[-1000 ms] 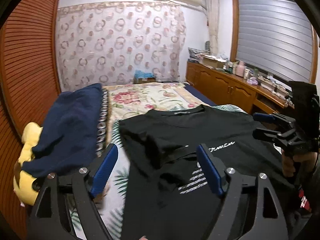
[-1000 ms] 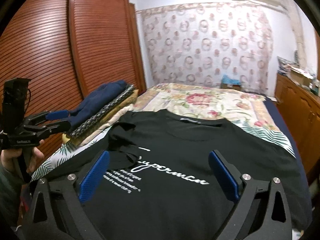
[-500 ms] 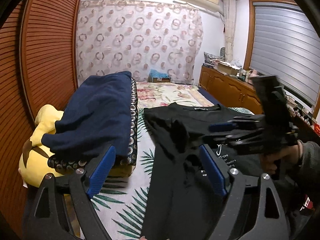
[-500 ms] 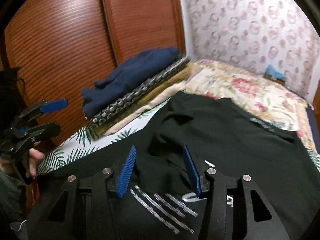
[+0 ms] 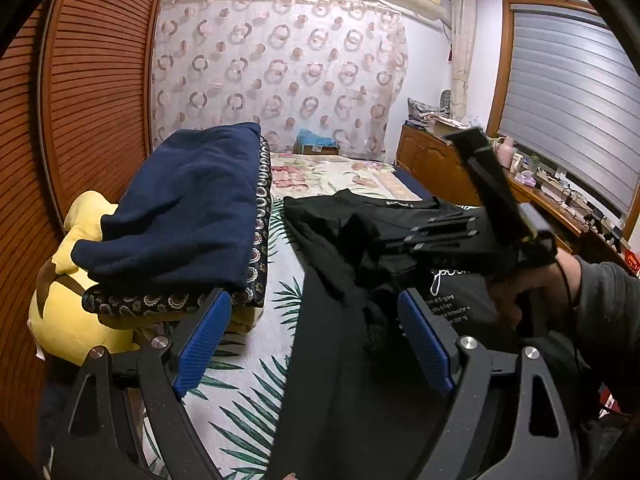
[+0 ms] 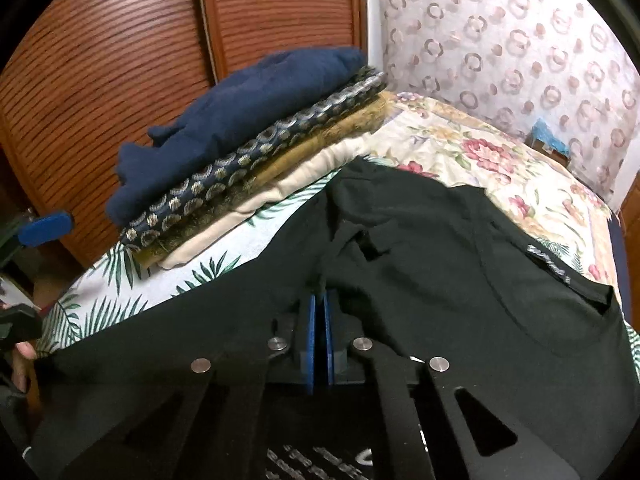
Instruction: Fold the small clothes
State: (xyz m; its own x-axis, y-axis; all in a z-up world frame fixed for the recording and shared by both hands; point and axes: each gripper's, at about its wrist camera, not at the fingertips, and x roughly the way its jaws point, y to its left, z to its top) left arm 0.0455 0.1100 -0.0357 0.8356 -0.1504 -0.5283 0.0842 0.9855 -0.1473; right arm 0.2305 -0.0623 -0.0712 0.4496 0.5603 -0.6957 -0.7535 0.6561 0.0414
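A black T-shirt [image 5: 360, 340] with white print lies face up on the bed; it also shows in the right wrist view [image 6: 460, 264]. Its left sleeve [image 6: 348, 240] is folded in over the chest. My right gripper [image 6: 319, 300] is shut on a bunched fold of that sleeve; in the left wrist view it [image 5: 400, 240] reaches in from the right over the shirt. My left gripper [image 5: 310, 336] is open and empty, above the shirt's left edge near the bed's front.
A stack of folded clothes with a navy garment [image 5: 184, 208] on top sits at the bed's left, over a yellow plush toy [image 5: 68, 304]. Wooden slatted doors [image 5: 80, 100] stand on the left. A wooden counter [image 5: 500, 184] runs along the right.
My right gripper has come down to the folded sleeve and closed on it. My left gripper has swung left and stayed open.
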